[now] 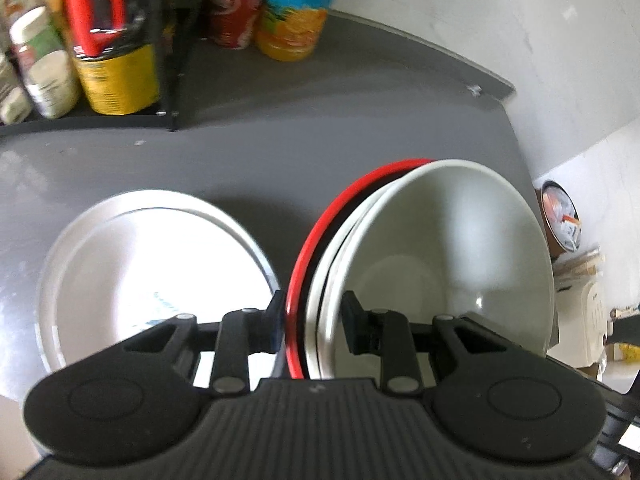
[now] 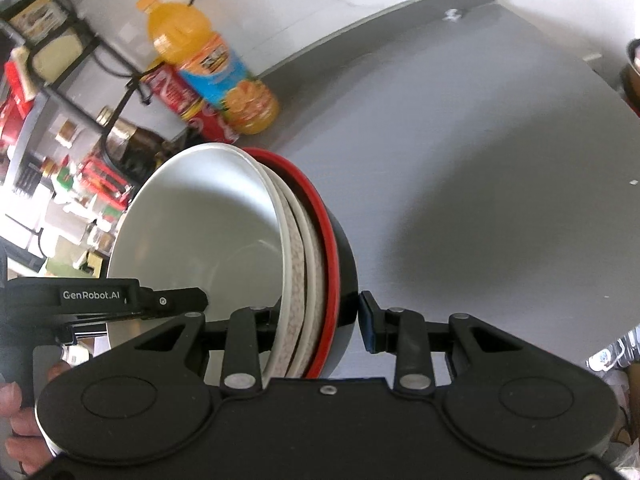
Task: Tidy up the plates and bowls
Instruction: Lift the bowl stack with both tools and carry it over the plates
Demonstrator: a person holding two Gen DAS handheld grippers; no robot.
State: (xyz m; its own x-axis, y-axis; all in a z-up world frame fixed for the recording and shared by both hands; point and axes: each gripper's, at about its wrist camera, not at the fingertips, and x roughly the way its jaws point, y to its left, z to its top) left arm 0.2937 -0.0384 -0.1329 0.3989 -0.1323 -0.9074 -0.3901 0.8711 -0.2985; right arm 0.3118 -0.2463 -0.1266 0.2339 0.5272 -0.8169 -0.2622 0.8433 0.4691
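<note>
A nested stack of bowls is held tilted above the grey table: a white bowl innermost, another white bowl, and a red-rimmed black bowl outermost. My left gripper is shut on the stack's rim. The same stack shows in the right wrist view, where my right gripper straddles its rim with a small gap at the right finger. A white plate lies flat on the table, left of the stack.
A black rack with bottles and tins stands at the back left. Red cans and an orange juice bottle stand at the back by the wall. The grey table ends at right; clutter lies beyond.
</note>
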